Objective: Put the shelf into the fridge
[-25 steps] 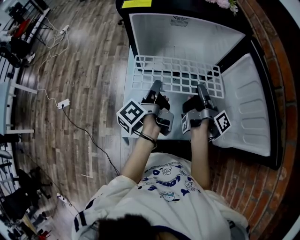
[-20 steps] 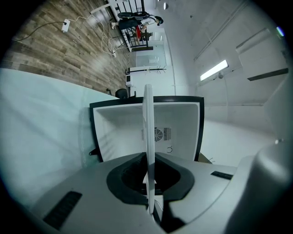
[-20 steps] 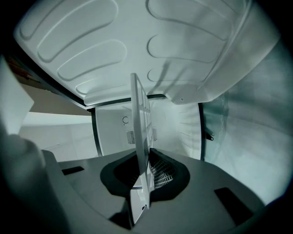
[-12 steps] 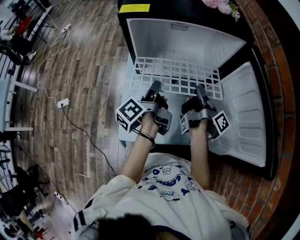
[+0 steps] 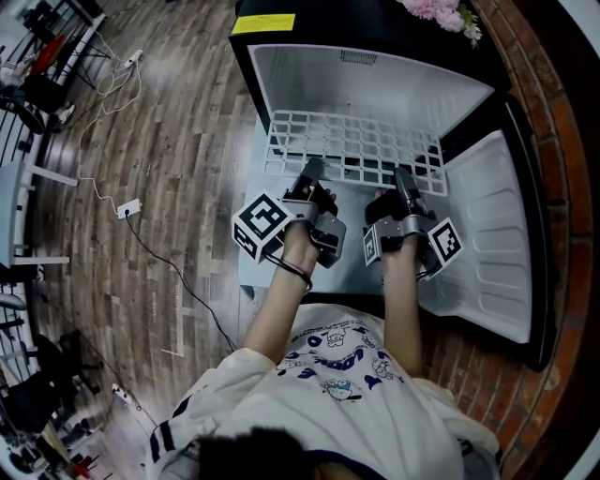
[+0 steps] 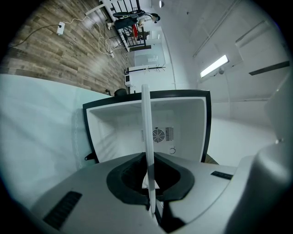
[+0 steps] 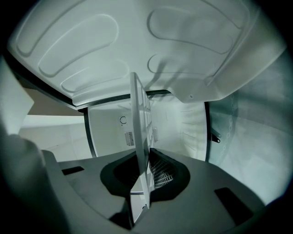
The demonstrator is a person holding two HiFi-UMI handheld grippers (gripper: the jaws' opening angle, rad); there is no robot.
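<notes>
A white wire-grid shelf (image 5: 352, 150) is held level at the mouth of the open fridge (image 5: 366, 75), its far edge just inside the white cavity. My left gripper (image 5: 309, 173) is shut on the shelf's near edge at the left, and my right gripper (image 5: 405, 178) is shut on the near edge at the right. In the left gripper view the shelf (image 6: 147, 137) runs edge-on between the jaws toward the fridge's back wall with its fan vent (image 6: 158, 135). Edge-on too in the right gripper view, the shelf (image 7: 138, 137) points into the cavity.
The fridge door (image 5: 487, 234) stands swung open to the right, its moulded white liner facing up. A brick wall (image 5: 562, 141) runs along the right. Wooden floor (image 5: 159, 159) with cables and a power strip (image 5: 127, 206) lies to the left. Pink flowers (image 5: 441, 11) sit on the fridge top.
Both grippers have pushed the shelf a little forward; its far edge now reaches slightly deeper into the fridge opening.
</notes>
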